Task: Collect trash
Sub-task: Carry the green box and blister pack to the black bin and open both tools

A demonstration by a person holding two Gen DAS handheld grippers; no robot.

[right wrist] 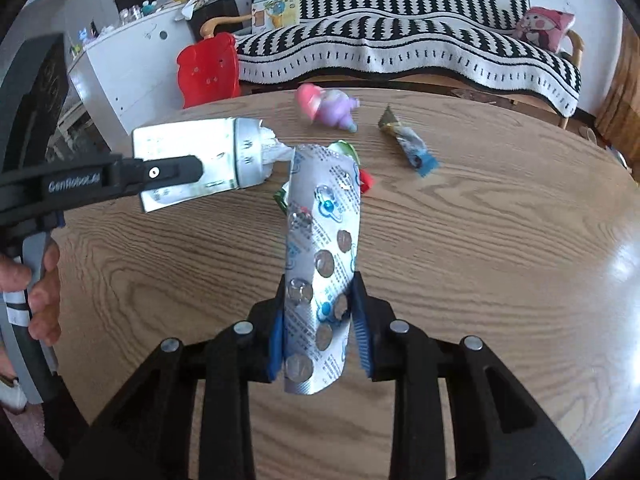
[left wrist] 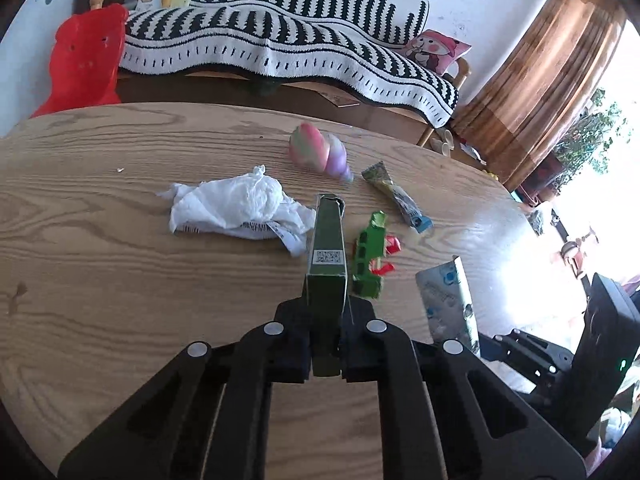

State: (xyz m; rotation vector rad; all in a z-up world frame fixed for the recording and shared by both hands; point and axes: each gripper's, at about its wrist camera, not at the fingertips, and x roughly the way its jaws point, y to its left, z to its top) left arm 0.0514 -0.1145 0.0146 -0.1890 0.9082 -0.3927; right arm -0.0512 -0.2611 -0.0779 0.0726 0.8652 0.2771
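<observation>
My left gripper (left wrist: 326, 304) is shut on a flat green carton (left wrist: 326, 240), seen edge-on and lifted over the wooden table (left wrist: 100, 240). In the right wrist view the same carton (right wrist: 180, 140) shows its silver side in the left gripper (right wrist: 172, 172). My right gripper (right wrist: 320, 292) is shut on a curled silver blister pack (right wrist: 324, 220), which also shows at the right of the left wrist view (left wrist: 444, 300). On the table lie a crumpled white tissue (left wrist: 236, 208), a green wrapper (left wrist: 370, 256), red scraps (left wrist: 392, 244) and a long sachet (left wrist: 400, 196).
A pink and purple toy (left wrist: 316, 152) lies near the table's far edge. Behind the table stand a red plastic chair (left wrist: 84, 60) and a sofa under a black-and-white blanket (left wrist: 280, 40). A person's hand (right wrist: 40, 292) holds the left gripper's handle.
</observation>
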